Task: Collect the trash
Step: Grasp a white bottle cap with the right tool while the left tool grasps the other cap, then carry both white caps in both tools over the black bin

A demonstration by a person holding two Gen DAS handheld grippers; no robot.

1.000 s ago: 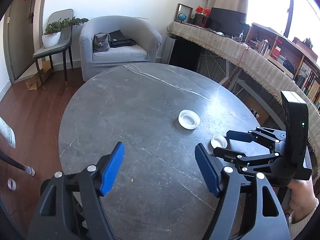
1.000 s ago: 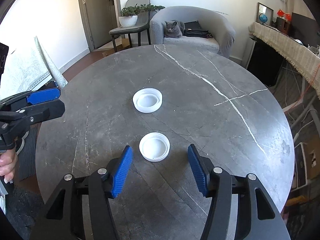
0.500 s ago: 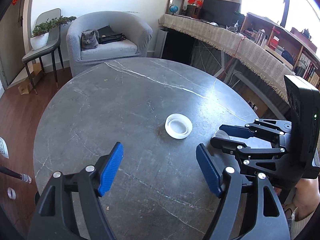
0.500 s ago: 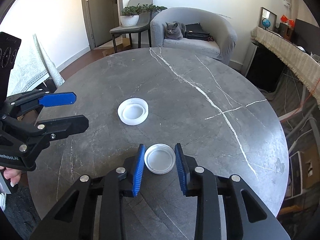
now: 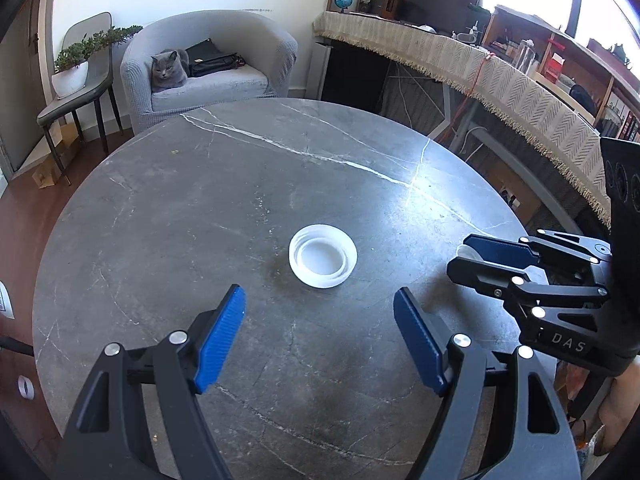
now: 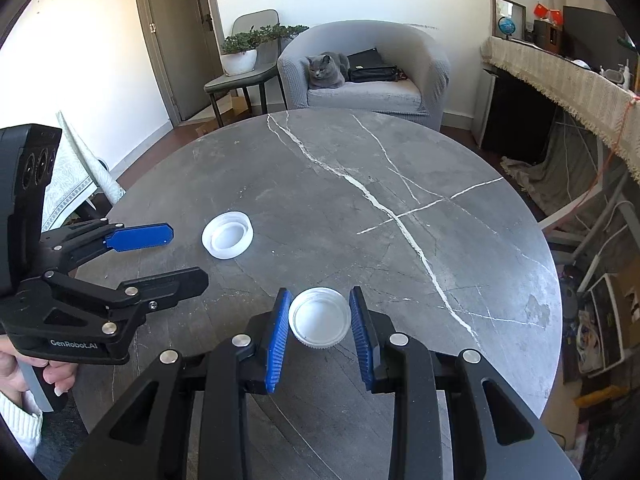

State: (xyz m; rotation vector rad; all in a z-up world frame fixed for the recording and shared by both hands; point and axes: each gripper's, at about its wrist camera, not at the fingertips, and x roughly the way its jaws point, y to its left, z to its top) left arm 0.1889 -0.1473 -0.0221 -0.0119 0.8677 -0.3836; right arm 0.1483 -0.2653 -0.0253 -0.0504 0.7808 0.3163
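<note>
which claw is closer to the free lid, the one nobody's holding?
Left. The left claw is open just short of that lid; the right claw sits further off, shut on the other lid.

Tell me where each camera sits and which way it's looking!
Left wrist view: sits on the left gripper, looking down across the round table at the wider lid ahead of its open jaws; the right gripper shows at the right edge.
Right wrist view: sits on the right gripper, looking down at the ridged cap pinched between its jaws; the left gripper and a hand show at left.
Both views share the table, the wider lid, the armchair and the grey cat.
</note>
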